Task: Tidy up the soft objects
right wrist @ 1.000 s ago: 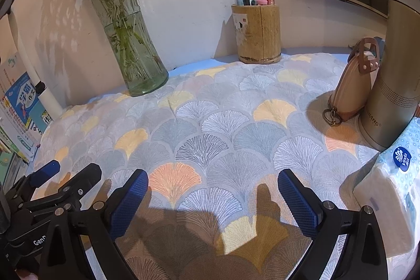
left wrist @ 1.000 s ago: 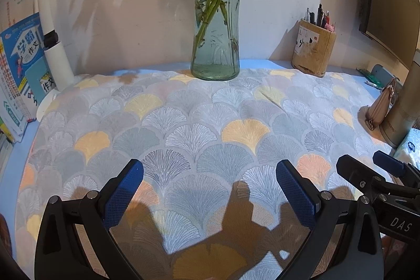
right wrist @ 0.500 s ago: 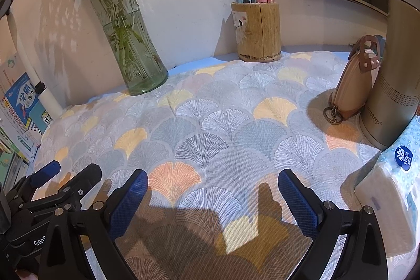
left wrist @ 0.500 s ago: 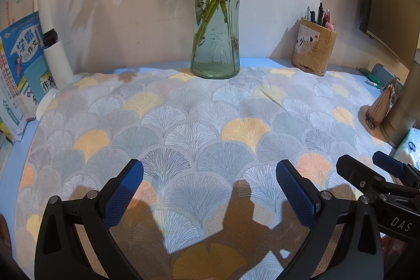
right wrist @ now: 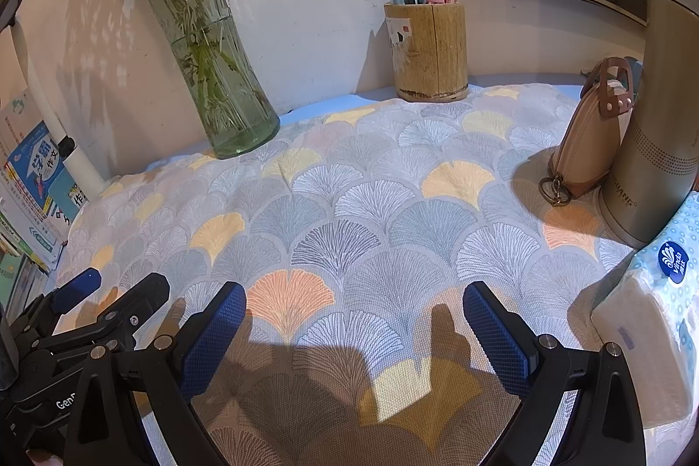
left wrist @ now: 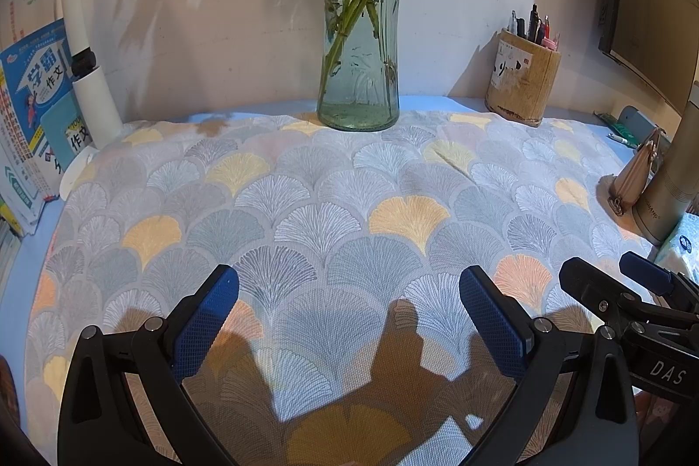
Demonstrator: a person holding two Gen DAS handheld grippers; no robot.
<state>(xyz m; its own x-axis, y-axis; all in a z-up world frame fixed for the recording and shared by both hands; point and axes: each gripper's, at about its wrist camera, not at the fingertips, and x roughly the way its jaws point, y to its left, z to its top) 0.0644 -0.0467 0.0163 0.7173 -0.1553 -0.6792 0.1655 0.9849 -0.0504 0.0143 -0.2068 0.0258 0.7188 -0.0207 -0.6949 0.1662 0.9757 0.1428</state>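
Left tongs (left wrist: 348, 289) and right tongs (right wrist: 354, 296) are both standing wide open, gripping nothing, their blue pads (left wrist: 205, 324) hovering over the near part of the patterned cloth (left wrist: 332, 204). The cloth, printed with fan-shaped leaves in grey, yellow and orange, is lying spread flat across the surface (left wrist: 432, 101). A glass vase (left wrist: 359, 29) holding green stems is standing at the cloth's far edge, against the wall. To the right of the vase, a wooden pen holder (right wrist: 426, 51) is sitting at the cloth's far corner. Further right of the vase, a tan pouch (right wrist: 587, 134) is leaning against a metal flask (right wrist: 655, 125) on the cloth's right side. A tissue pack (right wrist: 651, 326) is lying in front of the flask, at the cloth's right edge. Left of the vase, books (left wrist: 30, 108) and a white lamp stem (left wrist: 87, 64) are standing beside the cloth.
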